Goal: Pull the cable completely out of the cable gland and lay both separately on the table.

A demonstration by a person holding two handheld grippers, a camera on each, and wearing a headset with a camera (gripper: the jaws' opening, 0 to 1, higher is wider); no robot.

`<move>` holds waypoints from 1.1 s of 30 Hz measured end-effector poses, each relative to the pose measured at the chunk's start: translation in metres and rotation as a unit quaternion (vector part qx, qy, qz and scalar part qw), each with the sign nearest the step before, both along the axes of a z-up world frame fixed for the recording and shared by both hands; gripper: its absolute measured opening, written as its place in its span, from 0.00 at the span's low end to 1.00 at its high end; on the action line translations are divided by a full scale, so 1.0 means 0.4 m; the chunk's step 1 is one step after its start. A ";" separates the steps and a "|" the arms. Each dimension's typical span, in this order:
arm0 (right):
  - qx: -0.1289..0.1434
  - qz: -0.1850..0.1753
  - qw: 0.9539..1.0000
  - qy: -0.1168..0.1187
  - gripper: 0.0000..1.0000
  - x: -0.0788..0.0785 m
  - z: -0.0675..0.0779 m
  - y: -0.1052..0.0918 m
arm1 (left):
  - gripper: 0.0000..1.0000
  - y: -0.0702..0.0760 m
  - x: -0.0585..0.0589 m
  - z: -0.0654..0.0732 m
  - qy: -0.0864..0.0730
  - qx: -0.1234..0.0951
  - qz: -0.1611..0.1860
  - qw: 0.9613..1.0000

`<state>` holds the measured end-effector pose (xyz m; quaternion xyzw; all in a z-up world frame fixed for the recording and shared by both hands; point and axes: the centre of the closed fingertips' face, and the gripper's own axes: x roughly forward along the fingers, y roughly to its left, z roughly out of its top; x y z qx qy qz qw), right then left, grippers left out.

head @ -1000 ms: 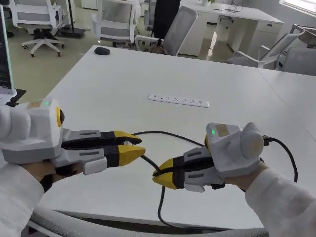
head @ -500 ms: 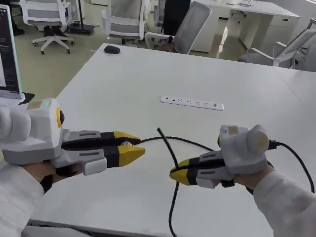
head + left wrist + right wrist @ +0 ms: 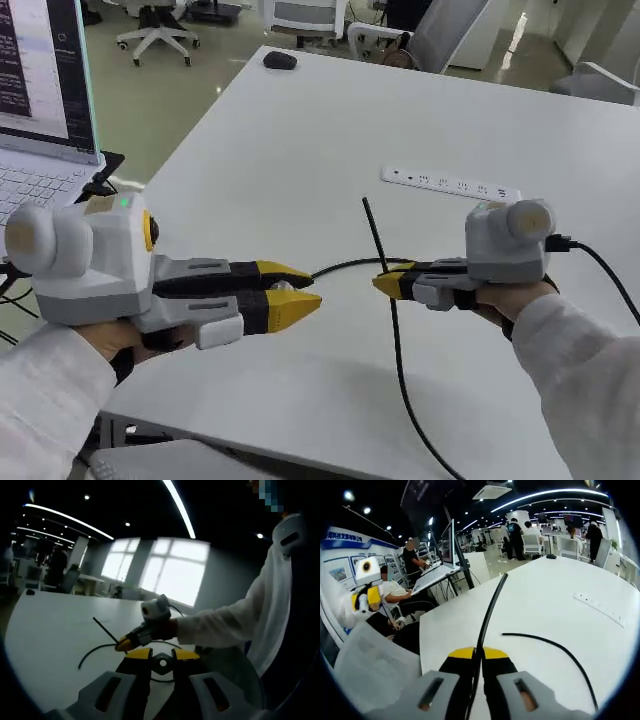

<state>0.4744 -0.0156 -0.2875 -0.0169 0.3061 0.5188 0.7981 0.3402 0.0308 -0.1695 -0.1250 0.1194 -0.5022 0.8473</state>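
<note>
A small pale cable gland [image 3: 163,663] is clenched between the jaws of the left claw [image 3: 314,287], which is held above the near part of the white table [image 3: 300,140]. The black cable [image 3: 377,238] is gripped in the closed right claw [image 3: 381,283], well apart from the gland. Its free end is pointed up and away, and its lower length is trailed towards the near table edge. A second black stretch [image 3: 345,265] is seen curving between the two claws; whether it belongs to the same cable cannot be told. A power strip [image 3: 450,185] is laid beyond the right claw.
</note>
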 end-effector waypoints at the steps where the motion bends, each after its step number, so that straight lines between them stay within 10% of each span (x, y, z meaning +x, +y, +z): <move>1: -0.002 -0.020 1.000 -0.001 0.03 0.031 -0.007 0.008 | 0.17 0.004 0.001 -0.009 0.005 0.001 -0.001 1.000; 8: -0.028 -0.081 0.994 0.070 0.03 0.113 -0.103 0.042 | 0.17 0.020 0.021 -0.043 0.027 -0.007 0.002 1.000; 20: -0.115 -0.075 0.986 0.098 0.04 0.151 -0.268 0.072 | 0.17 0.050 0.057 -0.079 0.052 -0.017 0.012 0.998; 33: -0.134 -0.064 0.984 0.094 0.06 0.154 -0.315 0.065 | 0.17 0.034 0.089 -0.105 0.068 -0.028 0.010 0.997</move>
